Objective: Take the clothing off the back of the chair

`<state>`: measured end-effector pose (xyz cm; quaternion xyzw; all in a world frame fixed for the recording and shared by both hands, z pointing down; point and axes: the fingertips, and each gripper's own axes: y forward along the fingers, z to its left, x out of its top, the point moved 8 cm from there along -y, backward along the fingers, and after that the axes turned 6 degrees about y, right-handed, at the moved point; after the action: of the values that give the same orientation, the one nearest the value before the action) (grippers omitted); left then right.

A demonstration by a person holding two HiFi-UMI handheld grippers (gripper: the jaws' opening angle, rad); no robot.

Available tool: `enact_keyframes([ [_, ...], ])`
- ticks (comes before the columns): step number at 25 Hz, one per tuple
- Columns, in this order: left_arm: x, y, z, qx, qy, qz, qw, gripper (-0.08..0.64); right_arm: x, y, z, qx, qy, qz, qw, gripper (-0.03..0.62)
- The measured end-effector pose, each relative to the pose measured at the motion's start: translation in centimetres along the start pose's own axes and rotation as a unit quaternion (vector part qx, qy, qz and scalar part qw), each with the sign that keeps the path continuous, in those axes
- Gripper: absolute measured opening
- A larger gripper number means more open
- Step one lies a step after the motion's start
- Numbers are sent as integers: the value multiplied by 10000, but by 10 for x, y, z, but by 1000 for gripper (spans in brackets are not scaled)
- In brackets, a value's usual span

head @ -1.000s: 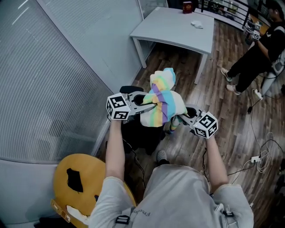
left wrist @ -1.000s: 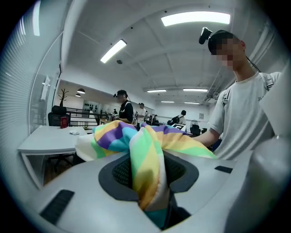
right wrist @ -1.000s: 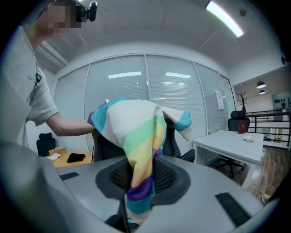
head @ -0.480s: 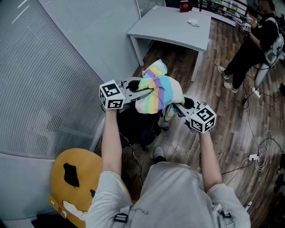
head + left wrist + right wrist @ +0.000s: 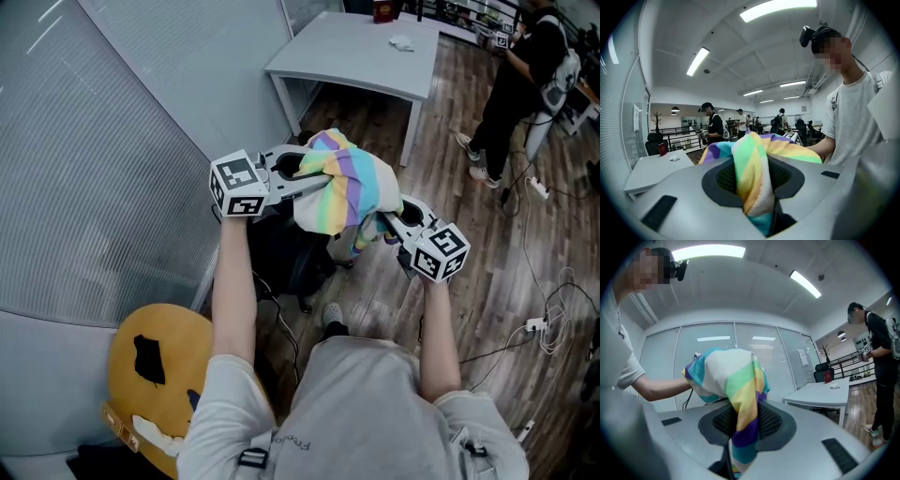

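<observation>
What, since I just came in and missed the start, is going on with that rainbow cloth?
A person holds a two-jaw gripper in each hand. The left gripper and the right gripper are both shut on the rainbow-striped garment, one at each side, and hold it bunched in the air between them. It hangs above the black chair and appears to be clear of the chair's back.

Source: white ceiling strip lights [image 5: 778, 9], overhead in both gripper views.
Level: bright and even; the head view is slightly muted in colour.
Shadows: soft, darkest under the table [image 5: 356, 56].
Glare: the strip lights blow out white; faint sheen on the wooden floor [image 5: 525, 234].
Distortion: gripper views fisheye, with black corners and lines bowed at the rim.
Focus: striped clothing [image 5: 750, 173] crisp; far background soft.
</observation>
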<state>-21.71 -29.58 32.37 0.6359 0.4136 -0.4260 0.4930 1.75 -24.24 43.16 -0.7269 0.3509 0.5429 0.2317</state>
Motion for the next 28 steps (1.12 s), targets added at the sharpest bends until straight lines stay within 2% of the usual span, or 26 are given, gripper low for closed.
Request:
enact_keyframes([
  [6, 29, 29, -28, -152, 146, -53, 9998, 138, -1, -40, 9, -20, 8, -152, 9999, 95],
  [10, 37, 50, -45, -256, 135, -22, 9996, 138, -7, -64, 7, -87, 87, -176, 9998, 95],
  [21, 27, 97, -106, -226, -67, -175, 9996, 138, -35, -131, 2, -249, 334, -90, 9991, 95],
  [28, 13, 122, -128, -151, -265, -163, 9994, 138, -55, -158, -6, -411, 538, -49, 9977, 96],
])
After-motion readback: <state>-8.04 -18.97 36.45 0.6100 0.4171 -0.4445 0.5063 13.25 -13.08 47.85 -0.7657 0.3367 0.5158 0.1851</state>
